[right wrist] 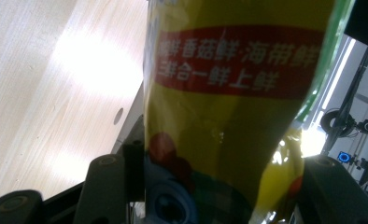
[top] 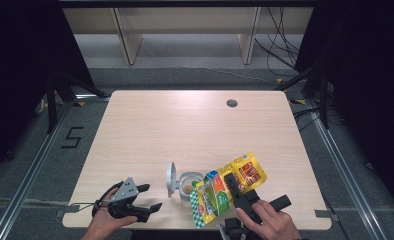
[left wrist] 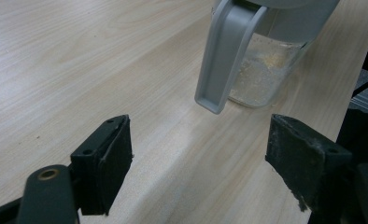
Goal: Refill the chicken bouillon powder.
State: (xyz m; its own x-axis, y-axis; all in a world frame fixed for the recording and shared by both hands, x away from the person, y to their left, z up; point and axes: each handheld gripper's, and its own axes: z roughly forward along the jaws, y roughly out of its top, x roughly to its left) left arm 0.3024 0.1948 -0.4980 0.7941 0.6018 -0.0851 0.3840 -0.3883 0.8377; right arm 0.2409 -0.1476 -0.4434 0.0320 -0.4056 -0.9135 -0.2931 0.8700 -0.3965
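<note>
- Right gripper [top: 233, 186]: jaws pinch a yellow seasoning pouch [top: 235, 180], holding it tilted over the open container [top: 189, 185] near the table's [top: 185, 125] front edge.
- Container: clear, grey lid [top: 171, 178] flipped up, a little yellowish powder inside.
- Left gripper [top: 147, 197]: jaws spread, nothing between them, just left of the container.

Both hand-held grippers are black. The left hand-held gripper [top: 151, 197] has a grey three-cornered plate [top: 127, 189] with small screws on top and a black cable [top: 101, 200] looping off it. Its jaws wear worn, fuzzy black pads [left wrist: 308, 161], with brass pivot pins [left wrist: 48, 174].
</note>
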